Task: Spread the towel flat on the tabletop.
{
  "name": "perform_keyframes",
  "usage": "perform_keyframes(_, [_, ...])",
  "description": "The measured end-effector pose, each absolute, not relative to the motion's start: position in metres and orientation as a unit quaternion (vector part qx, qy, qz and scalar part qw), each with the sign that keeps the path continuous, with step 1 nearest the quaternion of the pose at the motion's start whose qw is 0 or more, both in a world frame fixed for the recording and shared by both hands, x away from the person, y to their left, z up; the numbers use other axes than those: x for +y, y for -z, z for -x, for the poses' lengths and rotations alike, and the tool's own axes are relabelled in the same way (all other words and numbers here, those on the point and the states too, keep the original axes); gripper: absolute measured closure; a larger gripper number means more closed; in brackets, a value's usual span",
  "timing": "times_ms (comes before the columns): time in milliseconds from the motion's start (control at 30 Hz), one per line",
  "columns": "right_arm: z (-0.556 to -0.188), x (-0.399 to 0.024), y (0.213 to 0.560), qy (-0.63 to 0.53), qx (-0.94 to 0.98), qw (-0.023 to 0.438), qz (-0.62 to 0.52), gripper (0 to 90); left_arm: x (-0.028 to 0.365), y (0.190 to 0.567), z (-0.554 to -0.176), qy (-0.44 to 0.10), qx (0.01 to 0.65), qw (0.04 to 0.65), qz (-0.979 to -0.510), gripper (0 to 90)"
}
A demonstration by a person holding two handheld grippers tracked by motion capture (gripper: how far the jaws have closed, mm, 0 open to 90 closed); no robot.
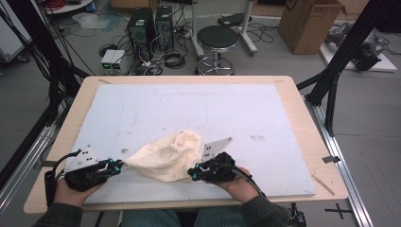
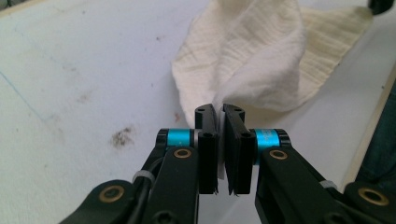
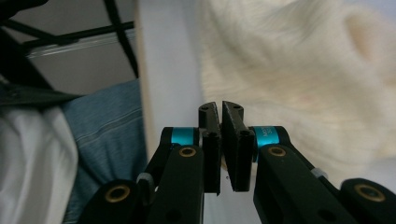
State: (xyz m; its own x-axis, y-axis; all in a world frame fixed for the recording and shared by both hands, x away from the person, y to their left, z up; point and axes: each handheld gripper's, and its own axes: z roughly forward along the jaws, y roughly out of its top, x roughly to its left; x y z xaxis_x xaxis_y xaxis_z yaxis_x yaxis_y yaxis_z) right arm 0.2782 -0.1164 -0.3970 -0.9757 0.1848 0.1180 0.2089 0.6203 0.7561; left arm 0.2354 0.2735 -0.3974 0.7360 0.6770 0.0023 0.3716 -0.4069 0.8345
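Cream cloth (image 1: 168, 158) spans between both, left gripper (image 1: 118, 165) clenched on its left corner, right gripper (image 1: 193, 172) pinching its near-right edge.

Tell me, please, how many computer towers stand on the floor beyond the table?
2: one black tower behind the table's far edge, left of the stool, and a second tower right beside it. Others may be hidden.
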Motion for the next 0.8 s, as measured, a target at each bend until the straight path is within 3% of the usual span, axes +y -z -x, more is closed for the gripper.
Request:
perform_keyframes(67, [-0.277, -0.114, 0.402, 0.419, -0.902, 0.018, 0.105, 81.7, 0.274, 0.402, -0.238, -0.162, 0.333, 0.451, -0.812, 70.6])
perform_keyframes(167, [-0.281, -0.119, 0.397, 0.431, -0.894, 0.01, 0.118, 71.3, 0.268, 0.404, -0.244, -0.154, 0.334, 0.462, -0.807, 62.3])
perform_keyframes(233, [-0.289, -0.127, 0.39, 0.442, -0.887, 0.001, 0.132, 69.6, 0.261, 0.406, -0.252, -0.15, 0.336, 0.462, -0.807, 54.8])
perform_keyframes(367, [-0.306, -0.14, 0.387, 0.438, -0.883, -0.037, 0.167, 64.5, 0.246, 0.413, -0.268, -0.122, 0.327, 0.458, -0.817, 50.7])
perform_keyframes(533, [-0.327, -0.145, 0.412, 0.412, -0.886, -0.04, 0.21, 54.1, 0.234, 0.426, -0.273, -0.106, 0.316, 0.434, -0.837, 46.1])
perform_keyframes(667, [-0.337, -0.141, 0.431, 0.389, -0.893, -0.032, 0.225, 53.9, 0.23, 0.44, -0.277, -0.104, 0.316, 0.398, -0.855, 50.4])
perform_keyframes(800, [-0.337, -0.135, 0.437, 0.378, -0.904, -0.013, 0.201, 81.1, 0.232, 0.44, -0.278, -0.123, 0.328, 0.393, -0.85, 74.0])
